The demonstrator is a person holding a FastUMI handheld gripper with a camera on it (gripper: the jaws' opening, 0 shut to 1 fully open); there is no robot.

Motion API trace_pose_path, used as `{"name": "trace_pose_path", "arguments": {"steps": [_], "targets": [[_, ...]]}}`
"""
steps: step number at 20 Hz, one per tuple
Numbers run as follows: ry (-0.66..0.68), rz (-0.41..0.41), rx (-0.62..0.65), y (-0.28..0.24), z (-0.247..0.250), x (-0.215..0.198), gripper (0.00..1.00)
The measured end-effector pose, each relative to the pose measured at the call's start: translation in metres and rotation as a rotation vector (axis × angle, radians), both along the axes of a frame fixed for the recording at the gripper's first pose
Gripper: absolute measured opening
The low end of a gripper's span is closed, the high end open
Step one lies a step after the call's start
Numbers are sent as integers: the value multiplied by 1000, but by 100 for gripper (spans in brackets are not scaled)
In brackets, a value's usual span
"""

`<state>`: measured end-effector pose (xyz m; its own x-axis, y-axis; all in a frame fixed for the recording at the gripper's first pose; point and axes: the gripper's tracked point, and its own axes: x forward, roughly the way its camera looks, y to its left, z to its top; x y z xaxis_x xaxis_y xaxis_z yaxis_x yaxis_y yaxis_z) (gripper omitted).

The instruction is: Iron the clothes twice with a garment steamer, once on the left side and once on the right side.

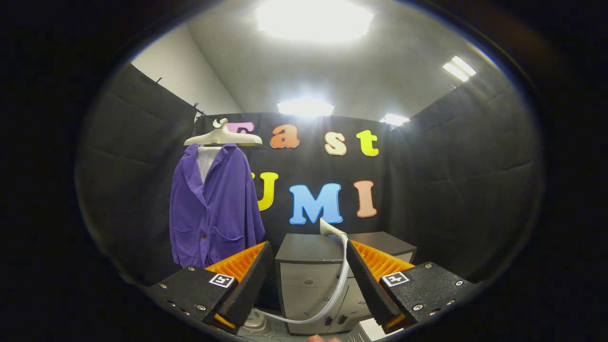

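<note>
A purple jacket [213,204] hangs on a pale hanger [223,138] against the booth wall, beyond and to the left of my left finger. The white steamer head [328,228] rests on top of a grey cabinet [308,270], straight ahead beyond the fingers, and its pale hose [338,285] curves down the cabinet front toward the floor. My gripper [308,266] is open, with a wide gap between its fingers and nothing held. The steamer head lies well ahead of the fingertips.
A second, lower cabinet part [387,244] stands to the right behind my right finger. A white base [255,322] sits on the floor where the hose ends. Black cloth walls close in on both sides.
</note>
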<state>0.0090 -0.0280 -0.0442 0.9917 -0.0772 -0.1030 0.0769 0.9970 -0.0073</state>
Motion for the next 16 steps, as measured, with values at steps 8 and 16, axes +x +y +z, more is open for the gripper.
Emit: {"name": "trace_pose_path", "arguments": {"steps": [8, 16], "targets": [[31, -46, 71, -51, -11, 78, 96], [79, -96, 90, -117, -35, 216, 96]]}}
